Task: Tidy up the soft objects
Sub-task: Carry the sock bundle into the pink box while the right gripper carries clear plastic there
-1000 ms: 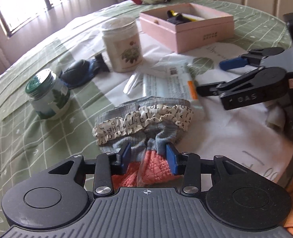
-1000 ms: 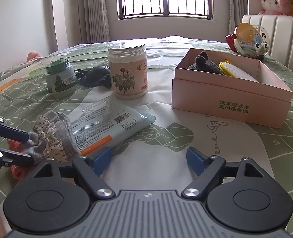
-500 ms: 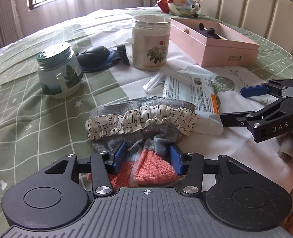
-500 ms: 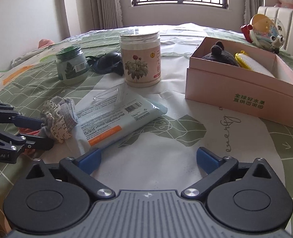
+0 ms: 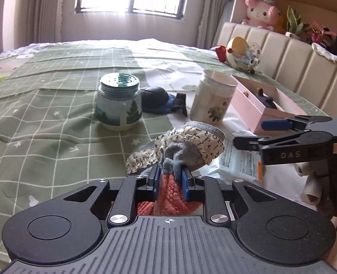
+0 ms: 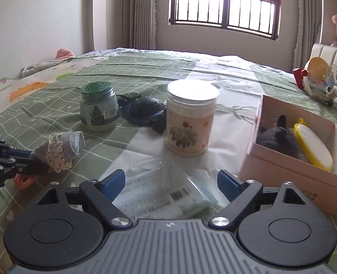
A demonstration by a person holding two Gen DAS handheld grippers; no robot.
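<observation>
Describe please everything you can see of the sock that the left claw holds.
The sock is soft knit: a grey body, an orange-pink terry toe part, and a cream ruffled cuff printed with black letters. It is bunched and lifted off the green checked bedspread, the cuff hanging forward. The left claw pinches it where grey meets orange, its jaws closing. Nothing else touches it.

Two jars (image 6: pixel 100 109) (image 6: pixel 190 119), one pink box (image 6: pixel 289 173), one tube (image 6: pixel 163 194), perhaps two socks (image 5: pixel 186 146)

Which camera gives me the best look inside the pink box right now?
The right wrist view. It looks down into the pink box, showing a dark plush toy and a yellow-rimmed white item. The left wrist view shows the box edge-on, with only dark plush peeking out.
</observation>
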